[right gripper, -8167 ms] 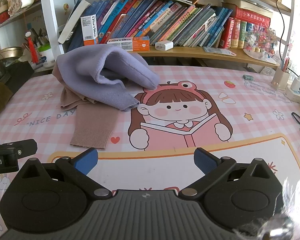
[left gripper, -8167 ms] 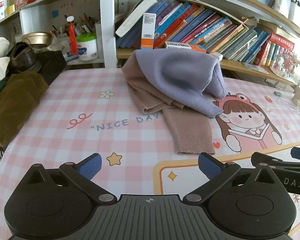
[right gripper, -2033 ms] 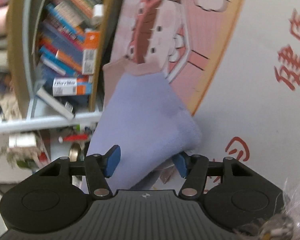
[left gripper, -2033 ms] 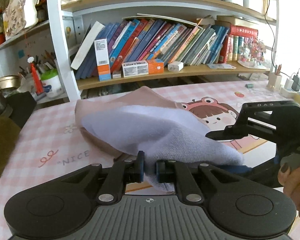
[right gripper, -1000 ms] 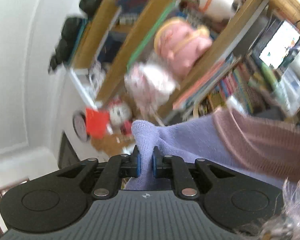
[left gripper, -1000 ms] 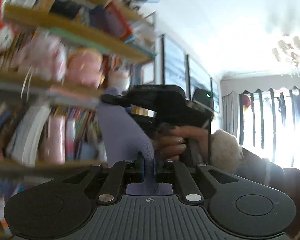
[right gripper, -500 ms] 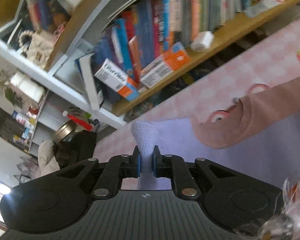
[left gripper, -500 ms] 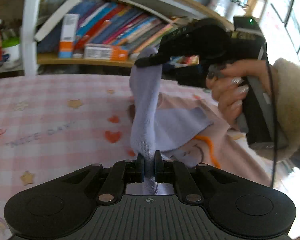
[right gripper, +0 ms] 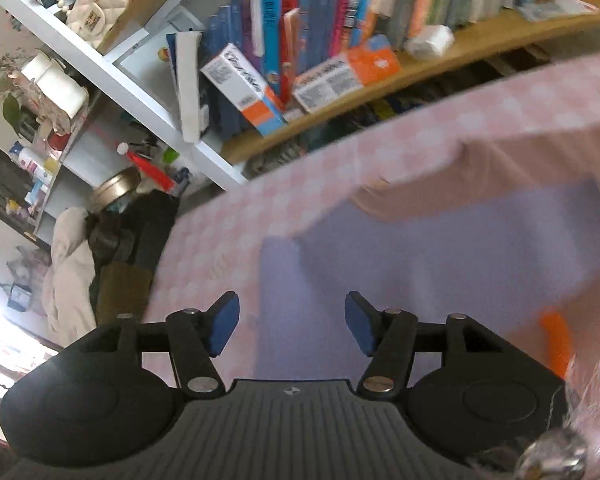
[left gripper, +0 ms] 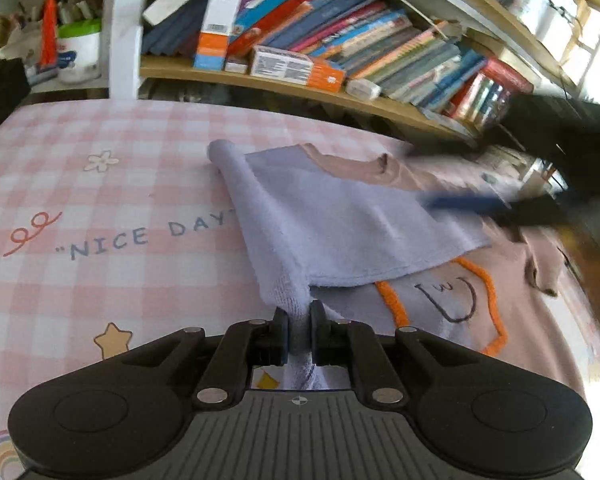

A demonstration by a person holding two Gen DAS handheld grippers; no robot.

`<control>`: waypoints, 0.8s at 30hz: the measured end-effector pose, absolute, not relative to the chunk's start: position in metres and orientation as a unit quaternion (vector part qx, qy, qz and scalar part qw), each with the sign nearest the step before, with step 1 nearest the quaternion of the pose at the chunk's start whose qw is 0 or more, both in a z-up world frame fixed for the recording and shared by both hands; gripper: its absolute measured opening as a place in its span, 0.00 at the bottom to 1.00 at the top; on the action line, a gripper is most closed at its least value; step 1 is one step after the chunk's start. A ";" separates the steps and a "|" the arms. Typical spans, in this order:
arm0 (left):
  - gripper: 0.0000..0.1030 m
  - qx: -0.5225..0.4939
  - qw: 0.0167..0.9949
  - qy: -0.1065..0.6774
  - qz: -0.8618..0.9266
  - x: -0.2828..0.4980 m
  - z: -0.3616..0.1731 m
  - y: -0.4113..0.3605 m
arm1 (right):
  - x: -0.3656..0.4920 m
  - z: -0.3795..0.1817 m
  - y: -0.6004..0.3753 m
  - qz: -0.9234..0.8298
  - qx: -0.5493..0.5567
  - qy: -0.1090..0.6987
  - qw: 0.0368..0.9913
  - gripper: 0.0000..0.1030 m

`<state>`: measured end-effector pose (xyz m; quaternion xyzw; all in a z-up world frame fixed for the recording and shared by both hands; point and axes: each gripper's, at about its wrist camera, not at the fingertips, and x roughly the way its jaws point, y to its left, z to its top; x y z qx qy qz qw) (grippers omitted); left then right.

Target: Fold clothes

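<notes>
Left wrist view shows my left gripper [left gripper: 299, 334] clamped on a corner of the lilac-and-tan sweater [left gripper: 340, 216], which lies spread just right of the "NICE DAY" lettering [left gripper: 148, 236]. My right gripper [right gripper: 291, 322] is opening, pads clear of the cloth. I judge laying-out is finishing; next comes releasing, then regripping for a fold.

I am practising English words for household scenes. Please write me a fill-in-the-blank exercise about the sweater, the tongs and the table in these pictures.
1. The left tongs are shut on the ____ hem of the sweater.
2. The right tongs are opening, and their pads touch ____.
3. The tablecloth carries the words "NICE ____".
4. The yarn outline on the sweater's front is ____.

Missing words: lilac; nothing; DAY; orange
</notes>
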<state>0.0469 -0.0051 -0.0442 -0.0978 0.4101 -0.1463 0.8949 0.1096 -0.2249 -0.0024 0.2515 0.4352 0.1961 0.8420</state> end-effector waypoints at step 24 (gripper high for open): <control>0.33 -0.064 0.909 0.407 -0.064 0.005 -0.038 -0.004 | -0.053 -0.035 -0.357 0.005 0.157 0.443 0.883 0.44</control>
